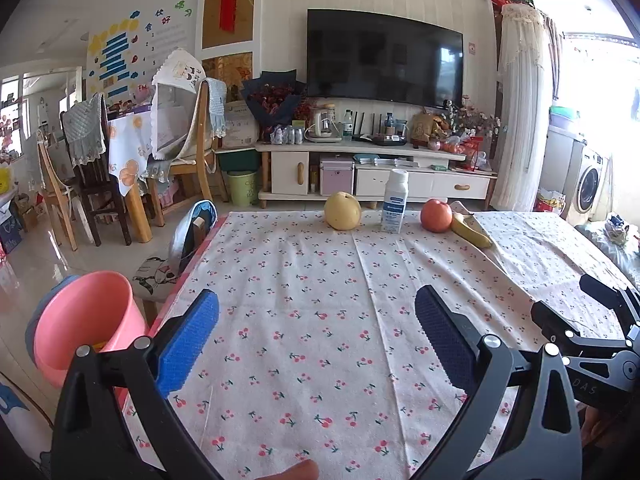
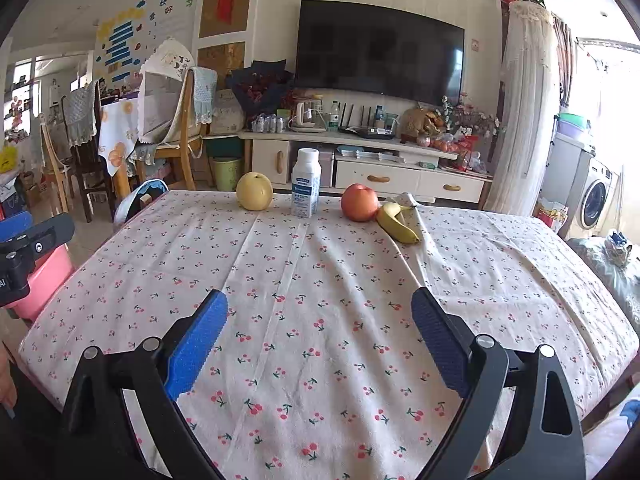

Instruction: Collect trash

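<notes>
Left wrist view: the left gripper (image 1: 316, 320) hovers low over the near part of the table (image 1: 540, 248), jaws spread wide, nothing between the blue pads (image 1: 188, 344), which touch nothing.
Right wrist view: the right gripper (image 2: 320, 320) is likewise released, jaws wide apart, empty, above the cherry-print cloth (image 2: 320, 280) and well apart from every object.
Row at the far edge: pear (image 2: 254, 191), bottle (image 2: 306, 189), apple (image 2: 359, 202) and banana (image 2: 398, 224), left to right; apple and banana touch or nearly so, the rest stand apart.
Trash: the white bottle looks like the likeliest trash here, since the others seem to be whole fruit; whether it is empty cannot be told. The banana may be partly peeled, too small to be sure.
Bin: a pink bucket (image 1: 86, 320) sits off the table's near-left corner, below table height, just left of the left gripper; probably put there so trash can be dropped straight off the edge.
Why the grippers sit so: both held back and wide, which suits a start pose before a reach to the far row.
Handling guess: the bottle stands upright and tall, so a careless approach could tip it.
Task stage: judged not begun; nothing is gripped.
</notes>
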`<action>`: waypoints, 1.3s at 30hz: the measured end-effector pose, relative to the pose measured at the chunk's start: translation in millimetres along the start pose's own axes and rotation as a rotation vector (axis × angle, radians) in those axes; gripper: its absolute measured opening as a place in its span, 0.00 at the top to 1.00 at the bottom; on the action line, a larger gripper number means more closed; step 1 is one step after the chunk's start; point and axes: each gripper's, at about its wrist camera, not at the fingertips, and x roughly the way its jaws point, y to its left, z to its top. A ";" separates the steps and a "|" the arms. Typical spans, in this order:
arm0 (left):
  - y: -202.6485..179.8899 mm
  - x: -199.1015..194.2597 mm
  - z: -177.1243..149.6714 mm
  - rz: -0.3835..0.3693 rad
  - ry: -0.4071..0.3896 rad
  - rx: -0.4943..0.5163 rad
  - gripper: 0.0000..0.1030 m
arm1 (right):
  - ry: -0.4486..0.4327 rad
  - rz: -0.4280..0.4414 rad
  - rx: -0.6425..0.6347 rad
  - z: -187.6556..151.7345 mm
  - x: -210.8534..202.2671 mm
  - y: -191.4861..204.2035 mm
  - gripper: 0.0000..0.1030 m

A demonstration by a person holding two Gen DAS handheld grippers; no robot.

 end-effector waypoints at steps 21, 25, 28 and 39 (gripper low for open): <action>-22.9 -47.0 -10.4 0.039 -0.023 0.010 0.04 | -0.139 -0.053 0.016 -13.7 -67.0 -2.9 0.08; -23.5 -50.6 -9.8 0.039 -0.030 0.015 0.04 | -0.138 -0.054 0.016 -14.1 -68.6 -2.7 0.08; -23.1 -52.1 -10.0 0.043 -0.035 0.017 0.04 | -0.137 -0.054 0.016 -14.1 -69.3 -2.3 0.08; -18.7 -52.1 -11.3 0.061 -0.039 0.007 0.04 | -0.129 -0.048 0.009 -14.4 -70.7 2.1 0.08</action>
